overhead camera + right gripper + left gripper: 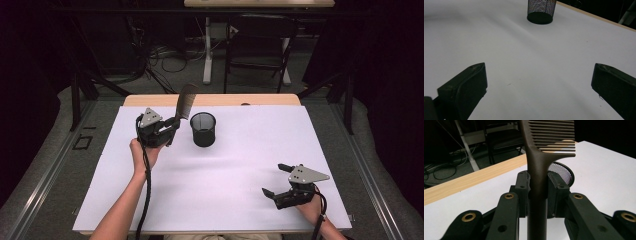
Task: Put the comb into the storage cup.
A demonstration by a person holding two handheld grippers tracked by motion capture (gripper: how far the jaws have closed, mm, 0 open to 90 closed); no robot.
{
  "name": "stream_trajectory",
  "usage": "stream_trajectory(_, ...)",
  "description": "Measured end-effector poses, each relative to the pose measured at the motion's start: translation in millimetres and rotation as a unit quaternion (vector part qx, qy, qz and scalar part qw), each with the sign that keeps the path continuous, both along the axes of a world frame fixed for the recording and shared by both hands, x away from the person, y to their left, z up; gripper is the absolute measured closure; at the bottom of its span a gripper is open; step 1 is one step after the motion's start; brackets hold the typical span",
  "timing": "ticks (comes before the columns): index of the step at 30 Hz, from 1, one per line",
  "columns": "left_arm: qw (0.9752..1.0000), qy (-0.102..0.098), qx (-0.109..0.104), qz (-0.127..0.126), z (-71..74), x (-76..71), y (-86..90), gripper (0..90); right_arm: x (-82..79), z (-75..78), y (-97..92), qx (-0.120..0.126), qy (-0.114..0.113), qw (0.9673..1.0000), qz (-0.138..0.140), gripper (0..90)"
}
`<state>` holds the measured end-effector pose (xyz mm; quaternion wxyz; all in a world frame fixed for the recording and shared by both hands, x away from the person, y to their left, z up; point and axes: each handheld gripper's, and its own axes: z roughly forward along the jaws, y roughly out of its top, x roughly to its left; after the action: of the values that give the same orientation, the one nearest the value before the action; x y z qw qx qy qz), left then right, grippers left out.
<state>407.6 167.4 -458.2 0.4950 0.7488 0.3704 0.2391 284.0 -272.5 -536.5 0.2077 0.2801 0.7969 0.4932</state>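
Clamping the handle of the dark brown plastic wide-tooth comb [537, 170] between its pads, the left tool [169, 129] holds it raised off the white-covered table [225, 170], toothed end up and tilted toward the black wire-mesh cylindrical cup [203, 129] standing just to its right. The right tool [275, 180] sits at the near right of the table, well apart from both, jaws spread wide with nothing between them. Count: one comb, one mesh cup, two tools; comb sits in the left tool, above table level and beside the cup, not inside it.
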Motion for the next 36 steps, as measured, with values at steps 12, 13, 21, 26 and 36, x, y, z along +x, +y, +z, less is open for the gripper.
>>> stream_trajectory(12, 1.0000, -0.004, -0.001, -0.002, 7.0, 5.1, -4.9, 72.6, -0.1, 0.1, -0.2, 0.001, 0.000, 1.0000, -0.001, 0.1)
stream_trajectory(13, 1.0000, -0.005, -0.002, -0.001, 7.4, 5.4, -5.4, 72.6, 0.0, 0.1, -0.2, 0.000, 0.000, 1.0000, 0.000, 0.1)
stream_trajectory(21, 1.0000, -0.007, -0.004, 0.000, 11.0, 6.9, -6.7, 72.6, -0.2, 0.2, -0.3, 0.000, -0.001, 1.0000, 0.000, 0.0)
stream_trajectory(26, 1.0000, -0.007, -0.001, -0.002, 12.4, 8.6, -7.9, 72.6, -0.1, 0.2, 0.1, -0.002, -0.001, 1.0000, 0.000, 0.1)
stream_trajectory(36, 1.0000, -0.009, 0.000, -0.003, 16.3, 11.1, -11.2, 72.6, 0.1, 0.0, -0.1, -0.001, -0.001, 1.0000, 0.001, 0.1)
